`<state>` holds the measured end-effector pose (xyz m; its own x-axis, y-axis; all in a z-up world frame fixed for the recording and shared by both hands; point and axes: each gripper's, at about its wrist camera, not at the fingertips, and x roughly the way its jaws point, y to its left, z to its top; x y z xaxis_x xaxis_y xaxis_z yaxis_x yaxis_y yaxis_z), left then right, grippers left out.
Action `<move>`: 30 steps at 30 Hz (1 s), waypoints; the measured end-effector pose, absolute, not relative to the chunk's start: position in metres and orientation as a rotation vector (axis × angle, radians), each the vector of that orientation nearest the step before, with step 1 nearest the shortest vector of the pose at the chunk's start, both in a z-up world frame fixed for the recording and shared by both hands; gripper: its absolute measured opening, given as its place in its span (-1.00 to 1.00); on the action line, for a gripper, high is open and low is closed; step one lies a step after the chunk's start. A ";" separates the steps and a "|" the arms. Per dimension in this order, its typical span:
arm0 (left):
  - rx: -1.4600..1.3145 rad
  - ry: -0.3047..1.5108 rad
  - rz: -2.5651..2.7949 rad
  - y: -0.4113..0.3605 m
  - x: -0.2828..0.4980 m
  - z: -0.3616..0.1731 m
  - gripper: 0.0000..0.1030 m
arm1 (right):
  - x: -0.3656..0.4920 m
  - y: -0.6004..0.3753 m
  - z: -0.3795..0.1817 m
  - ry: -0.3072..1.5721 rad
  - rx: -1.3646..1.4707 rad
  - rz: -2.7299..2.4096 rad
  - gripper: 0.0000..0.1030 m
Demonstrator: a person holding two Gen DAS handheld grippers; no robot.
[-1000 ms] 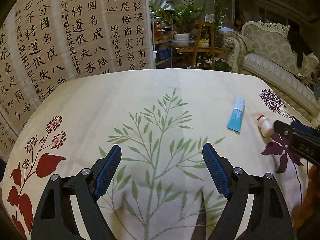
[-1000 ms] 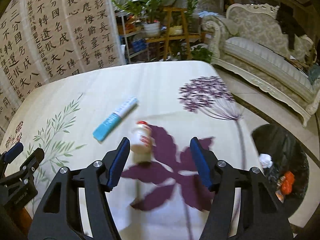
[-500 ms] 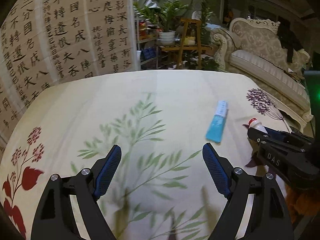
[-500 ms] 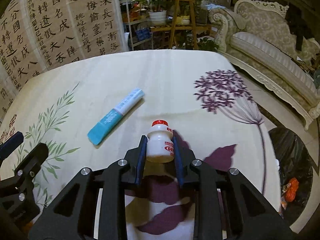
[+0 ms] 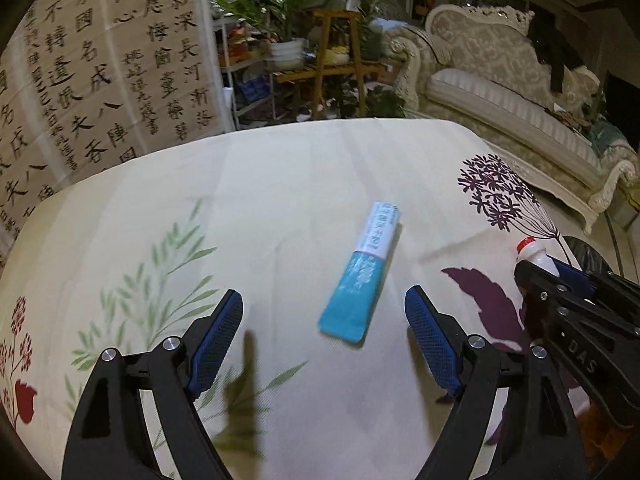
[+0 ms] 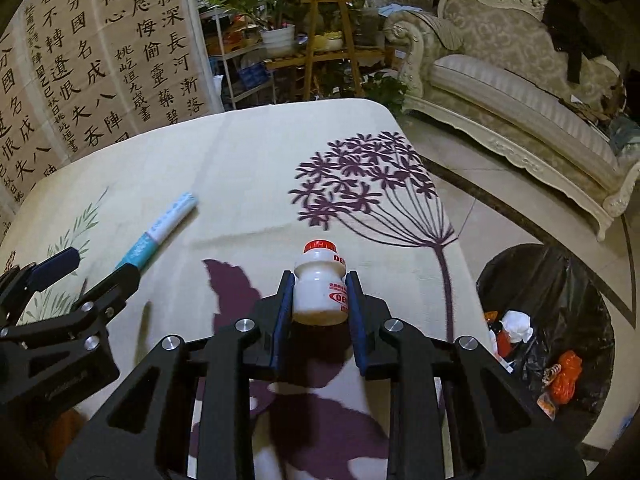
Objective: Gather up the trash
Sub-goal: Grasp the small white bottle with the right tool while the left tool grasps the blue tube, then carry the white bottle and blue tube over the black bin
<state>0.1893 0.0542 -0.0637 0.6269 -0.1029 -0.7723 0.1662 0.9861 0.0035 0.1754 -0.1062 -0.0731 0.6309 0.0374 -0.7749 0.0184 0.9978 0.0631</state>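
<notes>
A small white bottle (image 6: 319, 266) with a red cap is held upright between the pads of my right gripper (image 6: 319, 280), just above the purple leaf print near the table's right edge. The left wrist view shows the same bottle (image 5: 534, 254) at its right edge, in the right gripper (image 5: 554, 274). A blue and white tube (image 5: 362, 276) lies flat on the floral tablecloth (image 5: 280, 184). My left gripper (image 5: 324, 295) is open and empty, with the tube's near end between and just ahead of its fingertips. The left gripper (image 6: 100, 266) also shows beside the tube (image 6: 160, 232) in the right wrist view.
A bin lined with a black bag (image 6: 560, 280) stands on the floor right of the table, with white and orange trash in it. A cream sofa (image 6: 520, 92) runs along the right. A calligraphy screen (image 5: 100, 80) and plant shelves (image 5: 320, 56) stand behind the table.
My right gripper closed on the white bottle, which had stood loose between its open fingers. My left gripper moved right across the cloth and now frames the tube's near end.
</notes>
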 end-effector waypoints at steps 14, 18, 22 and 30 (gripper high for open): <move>0.134 0.886 -0.204 0.039 0.202 -0.070 -0.26 | 0.174 -0.110 -0.074 0.886 0.093 0.048 -0.50; 0.146 0.880 -0.205 0.037 0.201 -0.070 -0.59 | 0.174 -0.112 -0.074 0.886 0.104 0.053 -0.50; 0.150 0.877 -0.208 0.037 0.202 -0.069 -0.63 | 0.174 -0.112 -0.074 0.885 0.103 0.051 -0.50; 0.137 0.868 -0.202 0.040 0.191 -0.066 -0.68 | 0.169 -0.114 -0.072 0.879 0.117 0.037 -0.51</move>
<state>0.1906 0.0402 -0.0664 0.6288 -0.1198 -0.7683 0.2309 0.9722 0.0374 0.1693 -0.1143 -0.0723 0.6380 0.0805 -0.7659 0.0160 0.9929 0.1177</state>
